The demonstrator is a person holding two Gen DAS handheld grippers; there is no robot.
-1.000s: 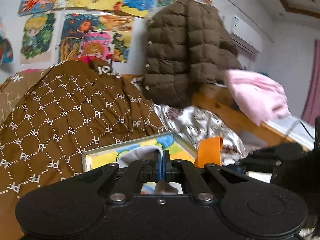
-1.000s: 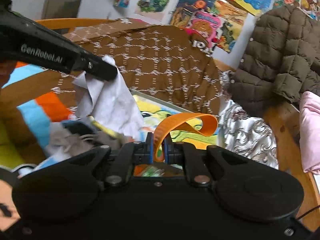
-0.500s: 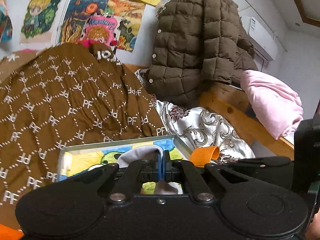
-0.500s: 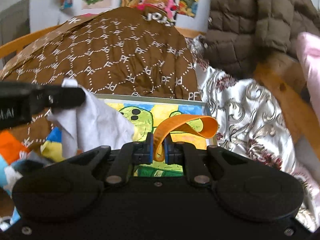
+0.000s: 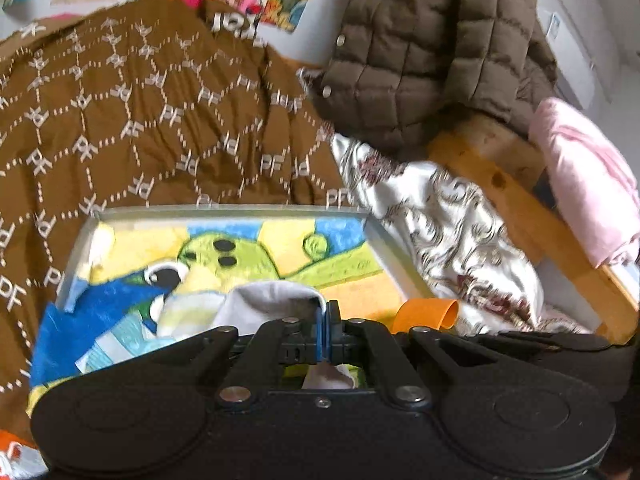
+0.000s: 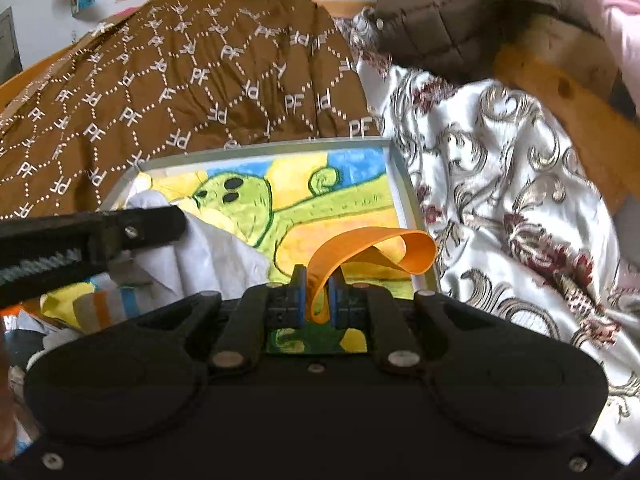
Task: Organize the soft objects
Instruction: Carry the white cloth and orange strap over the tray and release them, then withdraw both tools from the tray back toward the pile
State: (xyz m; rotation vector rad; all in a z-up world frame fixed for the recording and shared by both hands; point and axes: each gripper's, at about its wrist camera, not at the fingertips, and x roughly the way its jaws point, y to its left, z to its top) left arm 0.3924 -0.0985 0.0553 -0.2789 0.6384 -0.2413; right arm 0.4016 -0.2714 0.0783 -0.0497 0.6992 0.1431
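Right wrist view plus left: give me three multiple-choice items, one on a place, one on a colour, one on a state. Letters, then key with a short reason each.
1. Where does the framed cartoon picture lie?
A. on the bed, in front of the brown PF-print quilt
B. hung on the wall
C. on the pink cloth

2. What colour is the strap in the right tool?
A. blue
B. orange
C. white

3. What state is the left tool in?
A. open and empty
B. open around the strap
C. shut on the white cloth

Key: 1 A, its frame sits against the quilt's lower edge. 2 B, the loop is orange. 3 C, cloth is pinched between closed pads.
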